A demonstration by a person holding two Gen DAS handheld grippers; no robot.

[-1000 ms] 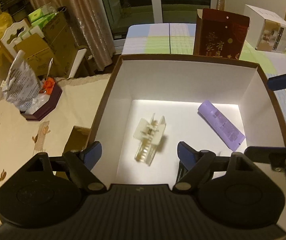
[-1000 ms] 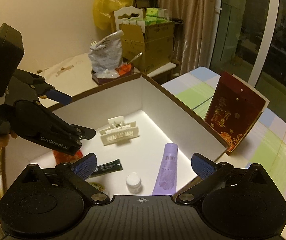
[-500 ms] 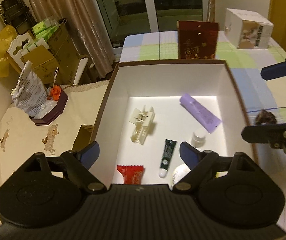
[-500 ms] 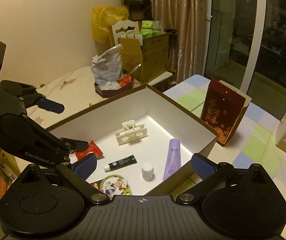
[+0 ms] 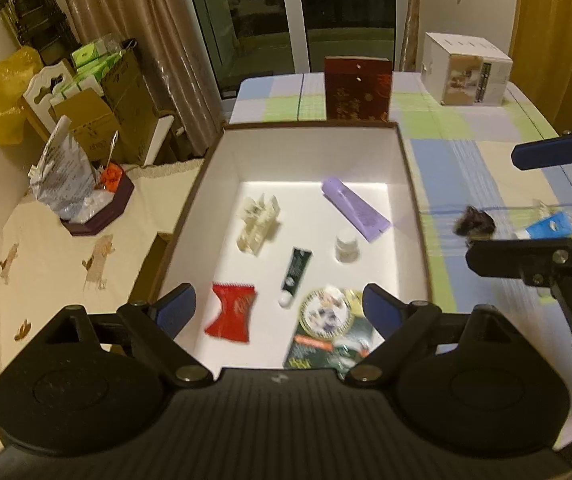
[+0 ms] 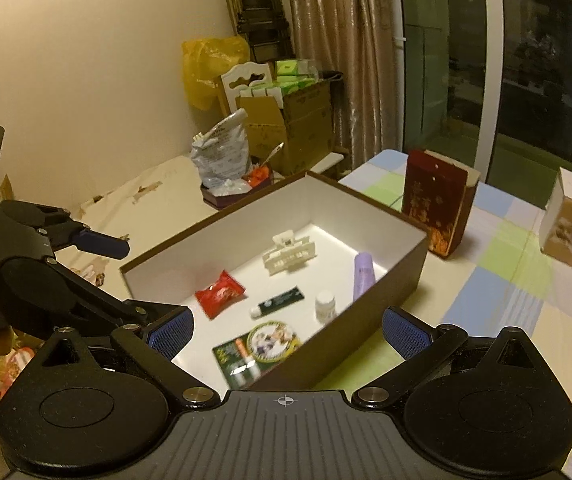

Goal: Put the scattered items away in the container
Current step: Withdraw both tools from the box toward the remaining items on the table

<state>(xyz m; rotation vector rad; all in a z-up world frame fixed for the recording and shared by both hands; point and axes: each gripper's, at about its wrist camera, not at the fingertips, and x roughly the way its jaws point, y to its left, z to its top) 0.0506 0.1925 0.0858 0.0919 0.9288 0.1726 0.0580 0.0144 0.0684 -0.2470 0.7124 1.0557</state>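
Observation:
A brown box (image 5: 414, 208) with a white inside stands on the table. In it lie a white hair claw (image 5: 258, 224), a purple tube (image 5: 356, 210), a small white jar (image 5: 347, 245), a dark green tube (image 5: 296, 274), a red packet (image 5: 232, 316) and a green card with a round tin (image 5: 330, 332). My left gripper (image 5: 280, 308) hovers over the box's near end, its jaws opening with nothing between them. My right gripper (image 6: 286, 332) hangs open and empty above the box's near right corner. On the cloth right of the box lie a dark fuzzy item (image 5: 474, 222) and a blue-white tube (image 5: 548, 228).
A dark red gift box (image 5: 357, 88) stands just behind the brown box, and a white carton (image 5: 466, 68) sits at the far right. Left of the table, a dark tray (image 5: 98, 216) holds a foil bag on a cream-covered surface. Cardboard boxes (image 6: 286, 128) stand by the curtain.
Both grippers have pulled back and risen from the box, so more of its contents show. The left jaws stand a little wider. Items in the box have not moved.

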